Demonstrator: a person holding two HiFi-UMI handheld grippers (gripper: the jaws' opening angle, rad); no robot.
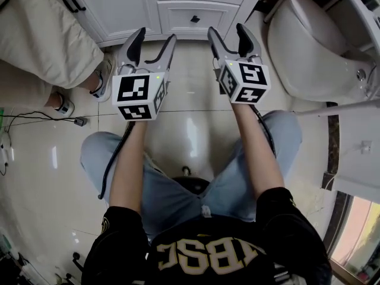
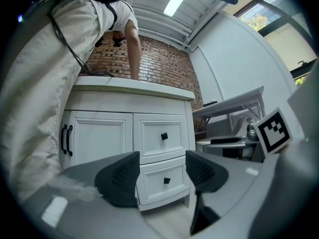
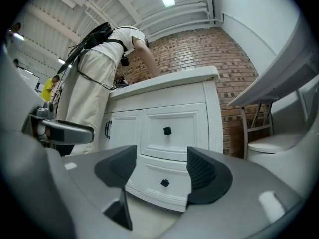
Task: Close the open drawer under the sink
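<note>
The white vanity cabinet [image 1: 127,10] stands ahead of me, with two drawers stacked at its right side. The upper drawer [image 2: 164,136] and the lower drawer [image 2: 166,180] each carry a small black knob. Both fronts look shut, with no gap showing. In the right gripper view the lower drawer [image 3: 164,183] sits just beyond the jaws. My left gripper [image 1: 153,43] and right gripper [image 1: 233,37] are held side by side a short way in front of the drawers, pointing at them. Both are open with nothing between the jaws.
A person in beige trousers [image 1: 41,34] stands bent over the counter at the cabinet's left, a shoe [image 1: 105,76] close to my left gripper. A white toilet [image 1: 314,46] is at the right. Cables [image 1: 35,120] lie on the tiled floor at the left.
</note>
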